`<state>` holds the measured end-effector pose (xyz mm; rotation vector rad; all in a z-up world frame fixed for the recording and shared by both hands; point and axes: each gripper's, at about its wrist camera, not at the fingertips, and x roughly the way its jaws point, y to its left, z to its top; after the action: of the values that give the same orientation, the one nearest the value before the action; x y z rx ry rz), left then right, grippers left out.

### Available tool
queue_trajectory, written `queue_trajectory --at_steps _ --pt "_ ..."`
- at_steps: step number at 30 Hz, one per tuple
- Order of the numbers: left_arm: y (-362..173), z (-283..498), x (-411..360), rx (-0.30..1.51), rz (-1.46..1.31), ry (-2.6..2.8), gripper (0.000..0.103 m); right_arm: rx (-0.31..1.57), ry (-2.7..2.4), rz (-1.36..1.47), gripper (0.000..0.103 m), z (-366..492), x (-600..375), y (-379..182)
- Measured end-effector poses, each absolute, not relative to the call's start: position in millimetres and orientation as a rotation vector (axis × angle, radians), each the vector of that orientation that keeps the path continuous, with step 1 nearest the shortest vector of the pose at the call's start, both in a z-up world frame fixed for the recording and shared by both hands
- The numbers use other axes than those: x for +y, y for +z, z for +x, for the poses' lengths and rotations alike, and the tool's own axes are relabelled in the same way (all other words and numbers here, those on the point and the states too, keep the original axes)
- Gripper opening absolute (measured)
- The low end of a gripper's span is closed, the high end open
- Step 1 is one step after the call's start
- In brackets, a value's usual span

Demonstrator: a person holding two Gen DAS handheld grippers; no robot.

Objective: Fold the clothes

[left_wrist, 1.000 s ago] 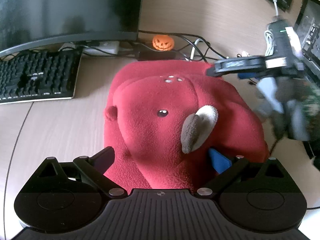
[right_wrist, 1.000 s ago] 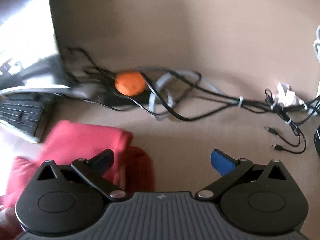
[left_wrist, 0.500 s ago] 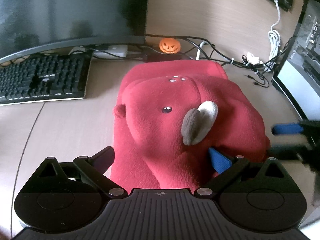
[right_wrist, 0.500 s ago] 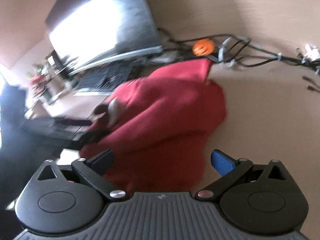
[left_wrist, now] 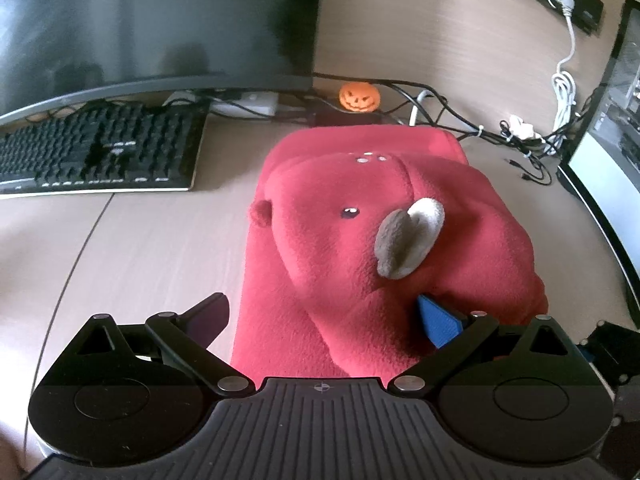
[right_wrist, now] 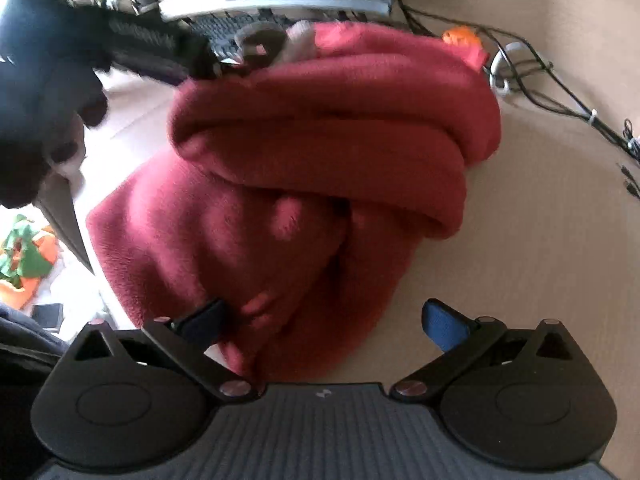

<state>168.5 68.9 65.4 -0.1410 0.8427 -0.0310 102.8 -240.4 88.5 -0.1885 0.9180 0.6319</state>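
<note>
Red fleece lies bundled on desk; left gripper & right gripper spread wide, holding nothing; fold stage unclear.

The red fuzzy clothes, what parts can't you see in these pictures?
- Left wrist view: the near edge of the red fleece garment is hidden behind the left gripper.
- Right wrist view: the garment's near end is covered by the right gripper; its far side is blurred.
- Its grey horn hides the fabric behind it.
- The silver snaps are too small to count surely.
- What kind of garment it is cannot be told.
</note>
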Motion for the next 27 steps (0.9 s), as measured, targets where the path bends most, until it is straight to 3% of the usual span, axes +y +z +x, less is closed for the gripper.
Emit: queue_trajectory --at_steps 8,17,27 --pt "66 169 93 0.837 -0.261 -0.050 0.102 0.842 0.599 0.246 0.103 150 -299 135" --pt "37 184 119 0.912 -0.418 -0.162 0.101 1.075 0.484 0.536 0.103 237 -266 75" --pt "19 216 160 0.922 -0.548 -0.290 0.103 1.090 0.535 0.580 0.103 245 -267 64"
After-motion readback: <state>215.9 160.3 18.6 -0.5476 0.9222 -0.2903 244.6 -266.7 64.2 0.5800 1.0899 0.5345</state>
